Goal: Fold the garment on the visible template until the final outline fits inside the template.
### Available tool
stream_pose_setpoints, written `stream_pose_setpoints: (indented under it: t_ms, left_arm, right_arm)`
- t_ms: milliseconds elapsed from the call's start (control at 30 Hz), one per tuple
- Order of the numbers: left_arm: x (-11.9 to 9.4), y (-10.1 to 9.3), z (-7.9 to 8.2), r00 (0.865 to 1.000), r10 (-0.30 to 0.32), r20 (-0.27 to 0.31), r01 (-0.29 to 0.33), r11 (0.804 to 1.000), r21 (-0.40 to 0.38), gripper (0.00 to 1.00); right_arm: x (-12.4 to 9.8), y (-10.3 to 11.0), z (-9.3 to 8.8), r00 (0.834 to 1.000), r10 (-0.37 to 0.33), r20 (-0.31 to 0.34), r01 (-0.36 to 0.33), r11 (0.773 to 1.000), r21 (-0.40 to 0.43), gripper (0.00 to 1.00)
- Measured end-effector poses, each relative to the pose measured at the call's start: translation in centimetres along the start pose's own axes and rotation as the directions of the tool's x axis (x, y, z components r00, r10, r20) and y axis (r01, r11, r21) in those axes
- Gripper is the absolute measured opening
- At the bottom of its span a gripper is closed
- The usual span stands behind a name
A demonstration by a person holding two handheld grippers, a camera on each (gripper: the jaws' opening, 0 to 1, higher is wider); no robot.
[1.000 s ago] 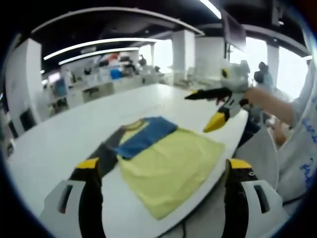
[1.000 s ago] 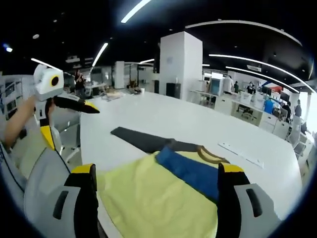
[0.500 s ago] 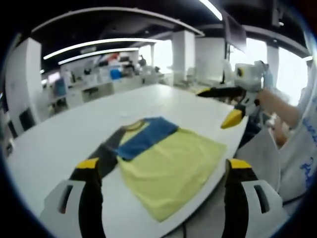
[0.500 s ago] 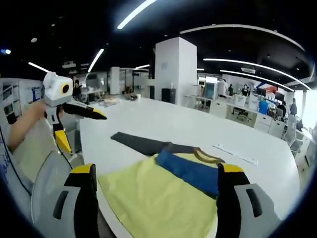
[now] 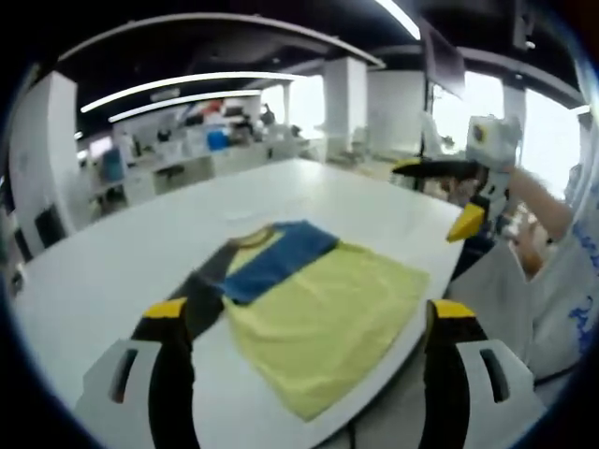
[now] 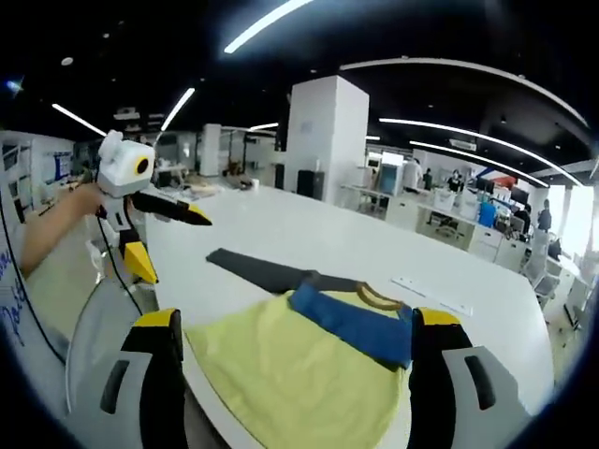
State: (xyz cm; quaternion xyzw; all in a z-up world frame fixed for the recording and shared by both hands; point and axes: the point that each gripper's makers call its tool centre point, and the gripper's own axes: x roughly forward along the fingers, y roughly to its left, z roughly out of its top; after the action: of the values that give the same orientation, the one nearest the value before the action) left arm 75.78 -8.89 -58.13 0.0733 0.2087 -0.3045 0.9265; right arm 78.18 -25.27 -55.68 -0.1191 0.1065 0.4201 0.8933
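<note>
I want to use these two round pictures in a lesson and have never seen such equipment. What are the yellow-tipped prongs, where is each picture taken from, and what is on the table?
A person holds a two-jaw gripper in each hand, and a fisheye camera rides on each. The prongs rising from the bottom are that camera's own jaws: the left gripper in the left gripper view, the right gripper in the right gripper view. Each view also catches the other gripper raised at the side. Both stand open and hold nothing. On the white table lies a garment: yellow body, one blue sleeve folded across it, one dark sleeve stretched out flat.
</note>
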Motion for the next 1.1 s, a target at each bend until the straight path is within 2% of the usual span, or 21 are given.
stream_pose_setpoints:
  t_ms: [167, 467, 633, 733, 900, 1100]
  left_arm:
    - [0.0, 0.1, -0.3, 1.000, -0.002, -0.006, 0.002, 1.000, 0.002, 0.99]
    - [0.1, 0.4, -0.7, 1.000, -0.004, -0.019, 0.003, 1.000, -0.005, 0.99]
    - [0.1, 0.7, -0.8, 1.000, -0.002, -0.019, 0.002, 1.000, -0.011, 0.99]
    - [0.3, 0.9, -0.8, 1.000, 0.003, -0.023, -0.004, 1.000, -0.017, 0.99]
    - [0.3, 1.3, -0.9, 1.000, 0.010, -0.021, -0.011, 1.000, -0.026, 0.99]
    - [0.2, 2.1, -0.9, 0.999, 0.032, -0.018, -0.033, 0.999, -0.034, 0.99]
  right_arm:
    - [-0.6, 0.0, -0.2, 1.000, -0.030, -0.002, 0.030, 1.000, -0.010, 1.00]
    - [-1.4, 0.3, -1.7, 0.997, -0.066, -0.025, 0.067, 0.997, 0.033, 1.00]
    - [-1.9, 0.1, -1.8, 0.997, -0.072, -0.025, 0.073, 0.996, 0.043, 1.00]
    - [-2.1, 0.1, -2.1, 0.995, -0.087, -0.044, 0.088, 0.996, 0.022, 1.00]
    - [-2.0, 1.1, -2.1, 0.998, -0.059, -0.028, 0.061, 0.996, 0.071, 1.00]
    - [-1.9, 1.1, -2.7, 0.998, -0.058, -0.039, 0.060, 0.995, 0.075, 1.00]
